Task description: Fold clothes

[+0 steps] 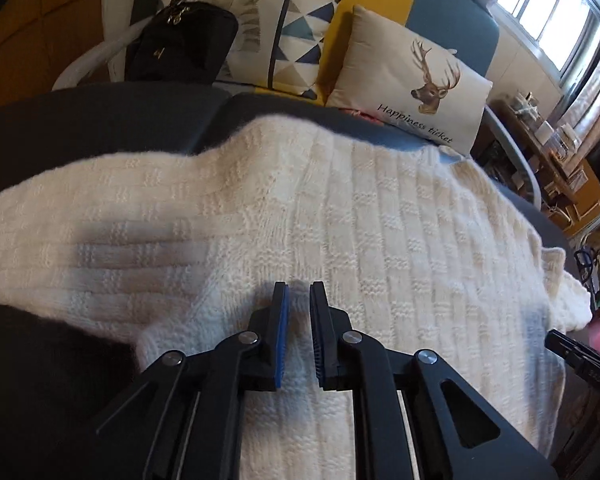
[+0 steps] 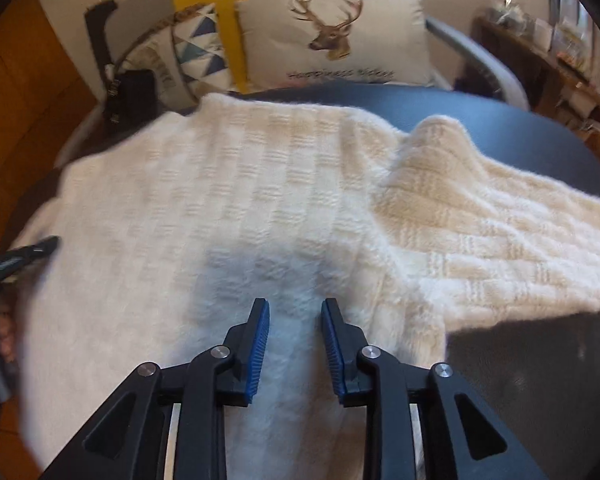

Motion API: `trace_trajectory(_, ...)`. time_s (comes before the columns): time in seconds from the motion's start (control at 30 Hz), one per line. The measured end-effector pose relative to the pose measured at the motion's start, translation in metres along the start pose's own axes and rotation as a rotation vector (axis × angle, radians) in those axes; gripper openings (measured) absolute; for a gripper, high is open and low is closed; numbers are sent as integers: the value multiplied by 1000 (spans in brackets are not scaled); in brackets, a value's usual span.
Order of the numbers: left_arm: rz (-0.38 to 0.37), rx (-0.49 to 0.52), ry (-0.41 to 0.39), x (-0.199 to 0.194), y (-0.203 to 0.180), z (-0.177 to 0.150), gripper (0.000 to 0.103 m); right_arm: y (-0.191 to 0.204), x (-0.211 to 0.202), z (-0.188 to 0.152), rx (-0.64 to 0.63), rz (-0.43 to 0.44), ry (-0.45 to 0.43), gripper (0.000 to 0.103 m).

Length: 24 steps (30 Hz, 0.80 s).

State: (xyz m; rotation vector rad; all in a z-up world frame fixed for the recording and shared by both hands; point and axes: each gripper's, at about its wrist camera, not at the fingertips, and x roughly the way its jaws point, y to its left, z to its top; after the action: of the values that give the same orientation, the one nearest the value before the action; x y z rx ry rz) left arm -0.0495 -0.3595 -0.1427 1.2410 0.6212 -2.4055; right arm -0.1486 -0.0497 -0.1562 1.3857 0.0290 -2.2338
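With the cream sweater (image 1: 340, 200) spread flat, I hold both claws, left (image 1: 299, 292) and right (image 2: 295, 308), narrowly parted and empty, and judge a sleeve fold comes next

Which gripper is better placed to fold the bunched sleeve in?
Right, probably. The right gripper hovers open over the sweater, and the bunched sleeve lies beside it. The left gripper is by the opposite, flatter sleeve.
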Motion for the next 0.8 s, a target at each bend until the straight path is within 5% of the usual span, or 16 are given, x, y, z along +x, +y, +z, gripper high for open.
trace_trajectory(0.17,-101,70,-39,-15,-49,8,16,-60,-63,-15,95,-5,-101,31)
trace_trajectory(0.37,-242,174,-27,2,-134,17,17,-148,-67,-17,253,-223,-66,44)
trace_trajectory(0.47,-336,230,-8,6,-177,13,17,-159,-66,-4,253,-223,-89,45)
trace_trajectory(0.57,-409,314,21,15,-222,11,18,-156,-57,13,235,-211,-79,57)
trace_trajectory(0.63,-413,343,34,25,-242,12,19,-149,-41,24,200,-232,-37,64)
trace_trajectory(0.8,-401,357,81,56,-266,20,19,-157,-24,29,166,-406,10,57)
